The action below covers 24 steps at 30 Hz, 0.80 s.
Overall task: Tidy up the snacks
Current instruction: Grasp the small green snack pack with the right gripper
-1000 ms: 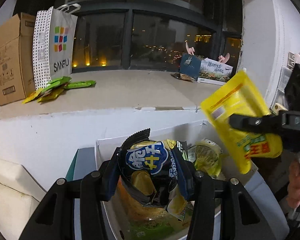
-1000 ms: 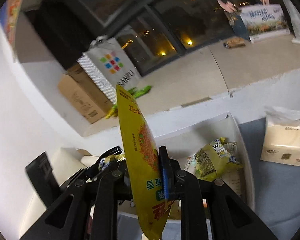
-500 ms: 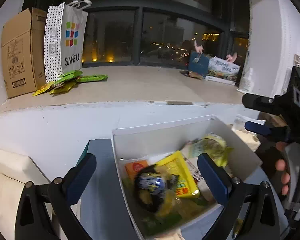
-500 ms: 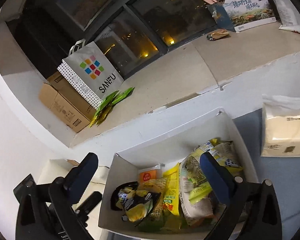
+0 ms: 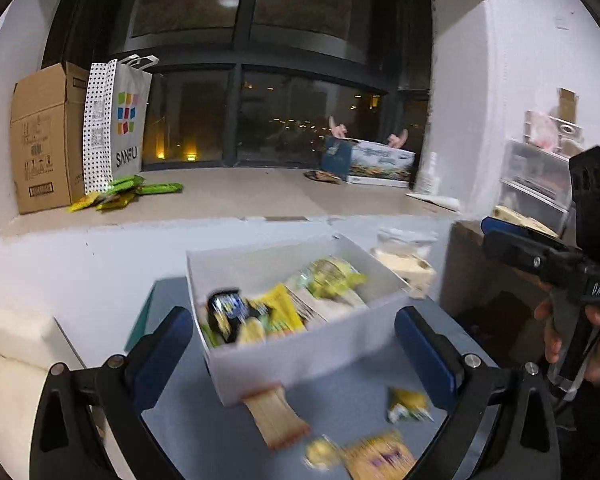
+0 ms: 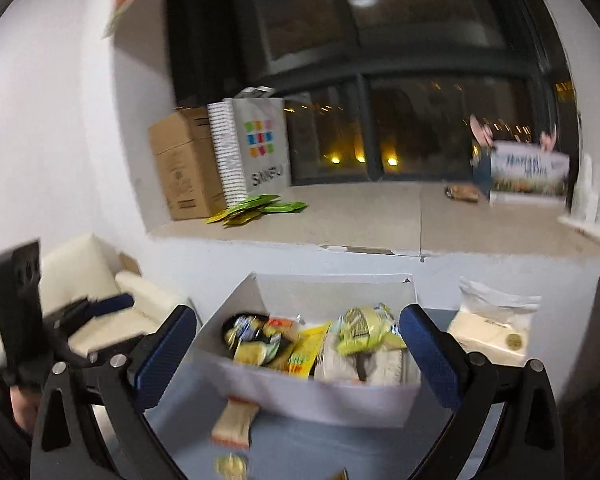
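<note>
Both snack bags now flat in white box [image 5: 312, 354], lengthwise.

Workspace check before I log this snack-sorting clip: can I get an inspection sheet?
Surface: blue-grey table, partly covered.
Job's things: white box holding snack packets; loose packets lie on the table in front of it.
Clutter: tissue pack beside the box.
Grippers: left claw and right claw both wide open, nothing gripped.
Cables: one dark cable by the right hand.
Surroundings: window ledge with cardboard box, SANFU bag, green packets.
</note>
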### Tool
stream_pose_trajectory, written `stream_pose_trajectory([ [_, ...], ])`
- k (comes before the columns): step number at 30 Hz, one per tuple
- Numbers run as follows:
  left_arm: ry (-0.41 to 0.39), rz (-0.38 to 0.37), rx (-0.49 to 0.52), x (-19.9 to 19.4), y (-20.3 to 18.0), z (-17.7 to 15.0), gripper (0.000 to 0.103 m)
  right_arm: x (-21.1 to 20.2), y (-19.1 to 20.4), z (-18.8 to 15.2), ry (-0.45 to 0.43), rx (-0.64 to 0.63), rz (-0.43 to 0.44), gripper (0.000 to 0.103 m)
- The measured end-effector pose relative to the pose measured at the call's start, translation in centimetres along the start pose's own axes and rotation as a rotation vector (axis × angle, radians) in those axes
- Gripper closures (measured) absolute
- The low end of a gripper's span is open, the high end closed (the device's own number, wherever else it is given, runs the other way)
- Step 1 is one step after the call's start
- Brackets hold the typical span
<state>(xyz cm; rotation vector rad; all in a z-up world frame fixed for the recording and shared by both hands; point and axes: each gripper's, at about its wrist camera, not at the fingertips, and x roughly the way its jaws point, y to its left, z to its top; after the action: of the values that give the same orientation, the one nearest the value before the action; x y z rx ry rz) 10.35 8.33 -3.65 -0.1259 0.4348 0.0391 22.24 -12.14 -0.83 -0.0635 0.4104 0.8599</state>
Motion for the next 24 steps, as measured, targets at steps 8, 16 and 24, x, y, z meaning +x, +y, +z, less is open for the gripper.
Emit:
stream_pose_trajectory([
  [8,0.036,0.009,-0.035,-4.6,-2.2,-5.1,0.0,-7.8,0.5,-6.6,0.028,-0.03,-0.051,0.0],
  [16,0.045,0.017,-0.059,-6.9,-2.7,-7.2,0.0,-10.9,0.0,-12.2,0.084,0.064,-0.078,0.0],
  [24,0.037,0.031,-0.072,-7.3,-1.9,-7.2,0.0,-7.2,0.3,-14.8,0.202,0.066,-0.045,0.0],
])
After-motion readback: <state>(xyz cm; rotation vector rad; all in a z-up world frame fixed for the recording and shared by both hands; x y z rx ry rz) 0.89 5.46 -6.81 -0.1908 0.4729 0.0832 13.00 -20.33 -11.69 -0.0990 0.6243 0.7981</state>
